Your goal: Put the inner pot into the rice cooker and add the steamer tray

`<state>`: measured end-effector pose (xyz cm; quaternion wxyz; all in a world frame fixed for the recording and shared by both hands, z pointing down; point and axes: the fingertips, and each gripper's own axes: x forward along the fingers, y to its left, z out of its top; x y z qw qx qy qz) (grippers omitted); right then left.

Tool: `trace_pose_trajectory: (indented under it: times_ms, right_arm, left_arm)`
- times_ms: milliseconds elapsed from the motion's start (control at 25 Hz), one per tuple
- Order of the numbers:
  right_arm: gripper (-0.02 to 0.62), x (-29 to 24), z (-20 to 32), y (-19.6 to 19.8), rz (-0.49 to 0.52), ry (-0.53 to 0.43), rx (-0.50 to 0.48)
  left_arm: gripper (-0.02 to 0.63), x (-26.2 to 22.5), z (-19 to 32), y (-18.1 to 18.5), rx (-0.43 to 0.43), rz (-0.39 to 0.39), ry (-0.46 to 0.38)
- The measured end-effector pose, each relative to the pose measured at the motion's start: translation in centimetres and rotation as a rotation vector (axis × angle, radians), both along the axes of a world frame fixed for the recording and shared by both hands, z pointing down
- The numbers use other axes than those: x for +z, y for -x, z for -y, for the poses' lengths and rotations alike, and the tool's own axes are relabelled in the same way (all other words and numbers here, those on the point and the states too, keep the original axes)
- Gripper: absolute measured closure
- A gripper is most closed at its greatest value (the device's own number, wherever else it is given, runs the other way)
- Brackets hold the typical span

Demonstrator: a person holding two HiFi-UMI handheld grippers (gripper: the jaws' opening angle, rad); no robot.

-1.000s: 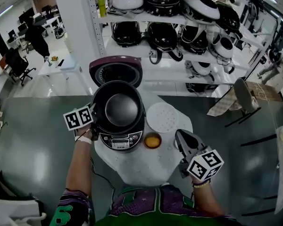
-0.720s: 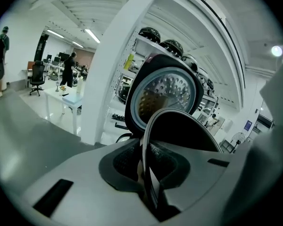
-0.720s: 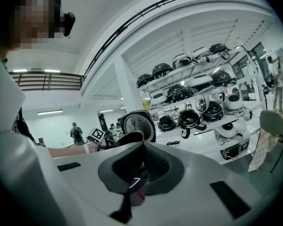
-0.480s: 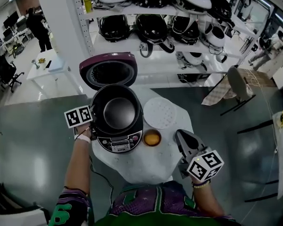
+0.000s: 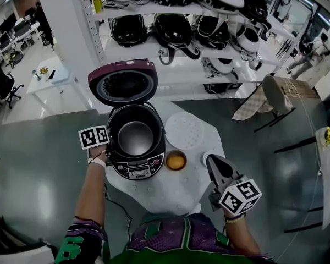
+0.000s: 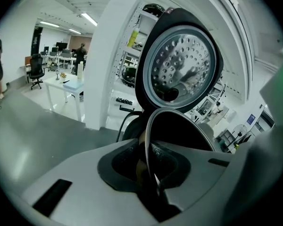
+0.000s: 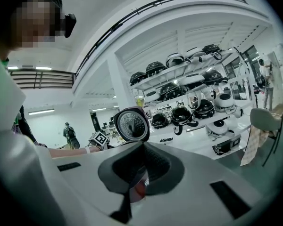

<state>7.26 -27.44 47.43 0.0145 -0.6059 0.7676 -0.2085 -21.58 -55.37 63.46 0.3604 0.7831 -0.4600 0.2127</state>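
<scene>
The rice cooker (image 5: 133,166) stands open on the white table (image 5: 165,190), its maroon lid (image 5: 122,81) tipped back. The metal inner pot (image 5: 135,137) sits down inside the body. My left gripper (image 5: 108,142) is at the pot's left rim. In the left gripper view the thin rim (image 6: 147,140) runs between the jaws, which are opening, below the lid's inner plate (image 6: 179,60). The white perforated steamer tray (image 5: 183,131) lies flat to the cooker's right. My right gripper (image 5: 211,159) hovers shut and empty near the table's right edge.
An orange cup (image 5: 176,161) stands between the cooker and my right gripper. Shelves of other rice cookers (image 5: 176,29) rise behind the table. A power cord (image 5: 111,199) hangs off the table's left front. A chair (image 5: 275,95) is at the right.
The inner pot has sunk from above the cooker's rim down into the body, my left gripper going down with it. The right gripper has stayed put.
</scene>
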Motion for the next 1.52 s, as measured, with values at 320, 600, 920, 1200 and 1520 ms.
trace_pose_trajectory:
  times_ms: [320,600,920,1200,1520]
  right_arm:
    - [0.589,0.4,-0.3,0.8,0.005,0.008,-0.020]
    - [0.589,0.3,-0.7,1.3,0.001,0.007,-0.021]
    - [0.589,0.2,-1.0,1.8,-0.007,0.007,-0.014]
    - [0.589,-0.1,-1.7,1.7,-0.021,0.005,-0.018]
    - [0.589,-3.7,-2.8,-0.4,-0.034,-0.100,-0.079]
  left_arm:
    - [0.534,1.9,-0.4,0.2,0.020,0.078,0.038]
    - [0.548,1.8,-0.7,1.5,0.075,0.312,-0.031]
    - [0.548,0.6,-2.0,2.3,0.040,0.158,-0.074]
    - [0.548,-2.7,-6.6,5.3,-0.070,0.043,-0.175]
    - [0.548,-8.2,-15.0,5.7,-0.169,0.012,-0.320]
